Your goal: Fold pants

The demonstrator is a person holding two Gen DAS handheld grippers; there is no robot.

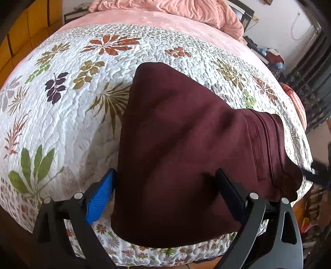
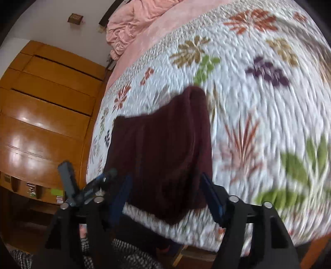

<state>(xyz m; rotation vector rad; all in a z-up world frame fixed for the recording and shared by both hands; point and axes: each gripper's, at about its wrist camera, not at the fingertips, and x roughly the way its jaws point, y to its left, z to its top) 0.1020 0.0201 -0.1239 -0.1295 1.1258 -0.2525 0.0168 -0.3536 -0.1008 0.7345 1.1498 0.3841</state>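
Dark maroon pants [image 1: 186, 149] lie folded on the floral quilt [image 1: 62, 124], their near end reaching the bed's front edge. My left gripper [image 1: 165, 175] hovers over that near end with its jaws wide apart; its blue pad [image 1: 99, 190] stands just left of the cloth. In the blurred right wrist view the pants [image 2: 165, 144] lie between the spread fingers of my right gripper [image 2: 165, 184], which is open with neither pad pressing on them. The left gripper [image 2: 82, 186] shows at the pants' left side. A dark blurred part [image 1: 318, 171] at the right edge is likely the right gripper.
A crumpled pink blanket [image 1: 165, 8] lies at the head of the bed. A wooden wardrobe [image 2: 41, 124] stands close beside the bed. Clutter [image 1: 310, 207] sits on the floor to the right of the bed's corner.
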